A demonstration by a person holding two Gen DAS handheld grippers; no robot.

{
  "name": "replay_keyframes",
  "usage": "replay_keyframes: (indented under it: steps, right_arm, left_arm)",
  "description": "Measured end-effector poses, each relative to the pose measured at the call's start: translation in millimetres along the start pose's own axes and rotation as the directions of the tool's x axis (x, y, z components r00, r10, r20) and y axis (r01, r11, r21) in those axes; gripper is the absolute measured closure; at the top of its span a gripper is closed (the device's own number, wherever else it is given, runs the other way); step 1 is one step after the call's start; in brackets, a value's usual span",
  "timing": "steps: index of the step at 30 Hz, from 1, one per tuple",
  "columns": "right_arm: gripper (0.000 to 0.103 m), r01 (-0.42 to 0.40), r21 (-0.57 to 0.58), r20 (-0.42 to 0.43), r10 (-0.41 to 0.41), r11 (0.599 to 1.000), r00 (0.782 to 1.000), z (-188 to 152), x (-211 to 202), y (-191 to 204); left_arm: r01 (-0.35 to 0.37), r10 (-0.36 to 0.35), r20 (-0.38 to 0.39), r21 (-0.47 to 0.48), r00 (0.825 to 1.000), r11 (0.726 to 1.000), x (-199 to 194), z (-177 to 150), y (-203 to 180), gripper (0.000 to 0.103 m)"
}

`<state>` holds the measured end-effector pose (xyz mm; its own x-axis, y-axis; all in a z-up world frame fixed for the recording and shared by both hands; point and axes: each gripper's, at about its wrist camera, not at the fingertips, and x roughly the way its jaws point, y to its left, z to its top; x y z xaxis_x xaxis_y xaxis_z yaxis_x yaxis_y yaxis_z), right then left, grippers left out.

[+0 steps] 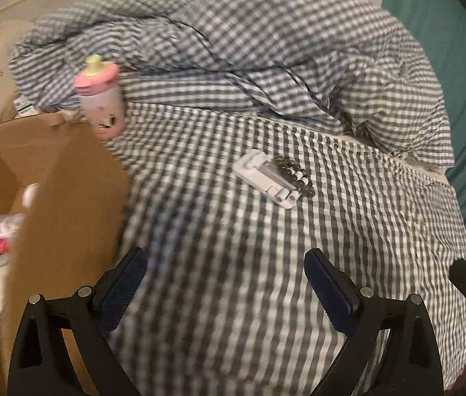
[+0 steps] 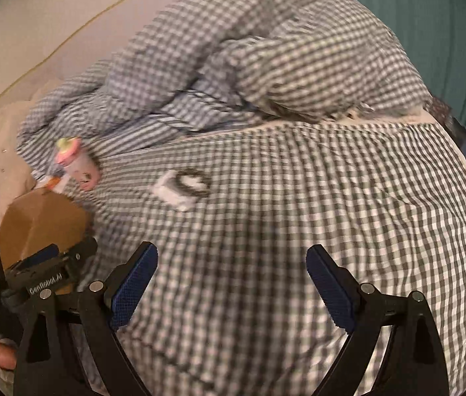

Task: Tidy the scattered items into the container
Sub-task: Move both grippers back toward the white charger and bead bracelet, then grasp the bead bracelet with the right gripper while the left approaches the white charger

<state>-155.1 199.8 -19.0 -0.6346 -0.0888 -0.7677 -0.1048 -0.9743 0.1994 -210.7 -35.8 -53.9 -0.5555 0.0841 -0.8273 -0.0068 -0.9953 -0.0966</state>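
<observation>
The cardboard box (image 1: 64, 198) stands open on the bed at the left of the left wrist view, its near wall a plain brown panel. Inside it lie a few things, blurred: a crumpled clear wrapper with a red patch (image 1: 0, 234) and something white below it. In the right wrist view only the box's top corner (image 2: 40, 227) shows, low on the left.

Just behind the box's far corner a pink bottle (image 1: 101, 99) with a pink cap and a pale yellow-green spout stands tilted against the bunched duvet; it shows smaller and blurred in the right wrist view (image 2: 76, 163).

Well to the right of the box, out on the flat sheet, lies a white folding stand (image 1: 267, 180), and touching its right edge a string of dark beads (image 1: 295, 176) with a few white ones among them. The right wrist view shows the same pair as a white smear (image 2: 171, 194) and a dark ring (image 2: 193, 183).

The gingham bed sheet (image 1: 233, 264) covers the bed, and a duvet (image 1: 249, 49) in the same check is heaped along the far side. A teal curtain (image 1: 447, 33) hangs at the right.

The left tongs (image 1: 225, 285) are spread wide above bare sheet, beside the box's near wall, with nothing between them. The right tongs (image 2: 232, 282) are likewise spread wide over bare sheet, empty. The left handset shows at the lower left of the right wrist view, with a hand (image 2: 0, 353) beneath it.
</observation>
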Motion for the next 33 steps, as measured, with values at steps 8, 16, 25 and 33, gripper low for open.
replay_keyframes:
  steps: [8, 16, 25, 33]
  right_arm:
    - [0.012, 0.021, -0.073, -0.010, -0.021, 0.997, 1.000, 41, 59, -8]
    - [0.061, -0.088, -0.257, -0.090, 0.067, 0.962, 0.994, 48, 130, 43]
    - [0.069, -0.162, -0.338, -0.141, 0.120, 0.927, 0.983, 48, 183, 99]
    - [0.088, -0.124, -0.342, -0.146, 0.077, 0.932, 0.986, 51, 207, 105]
  left_arm:
    - [-0.040, 0.039, -0.030, -0.022, 0.999, 0.999, 73, 41, -24, 0.004]
    - [-0.131, 0.130, -0.024, -0.074, 0.991, 0.989, 106, 59, 9, 0.004]
    - [-0.159, 0.155, -0.049, -0.102, 0.987, 0.982, 116, 51, 34, 0.004]
    - [-0.110, 0.107, -0.034, -0.079, 0.994, 0.991, 127, 55, 31, 0.004]
